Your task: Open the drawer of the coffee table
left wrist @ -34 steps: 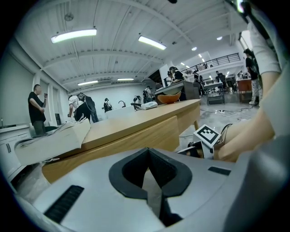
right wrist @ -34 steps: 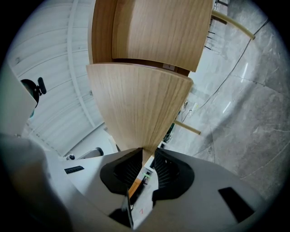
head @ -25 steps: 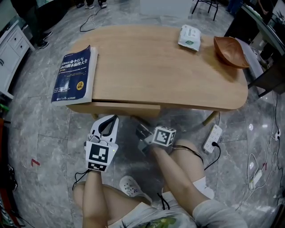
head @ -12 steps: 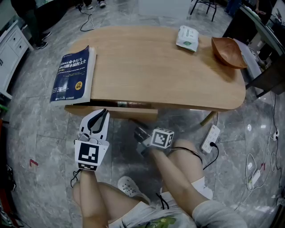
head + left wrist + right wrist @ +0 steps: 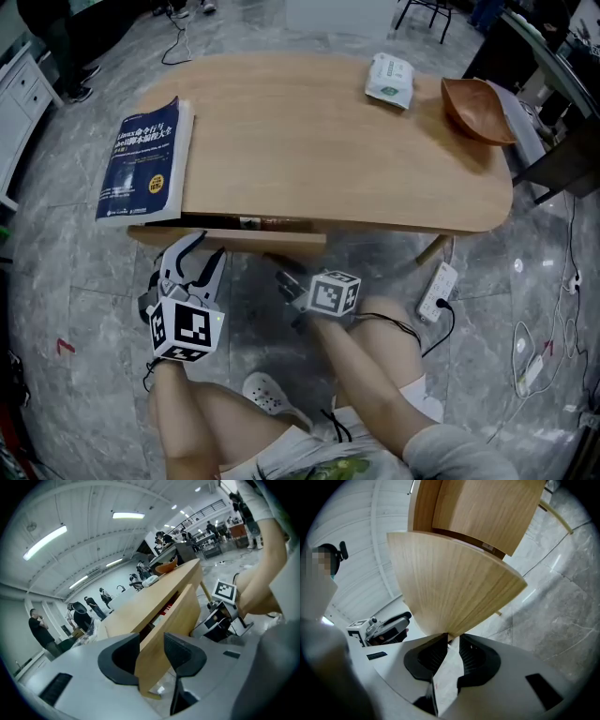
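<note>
drawer [image 5: 230, 240] part-out under table [image 5: 328, 141] near edge, long axis 9–3 | left tongs [image 5: 197, 253] just opened, released, astride its front panel, drawer at their 12; further pull likely toward 6 | right tongs [image 5: 287, 286] narrowly apart, empty, at drawer's 5, less well placed

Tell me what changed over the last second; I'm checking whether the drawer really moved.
The drawer front has slid out toward the person, exposing things inside. The left gripper, shut on it earlier, has just opened its jaws, with the front still between them. The table, book and right gripper stayed put.
</note>
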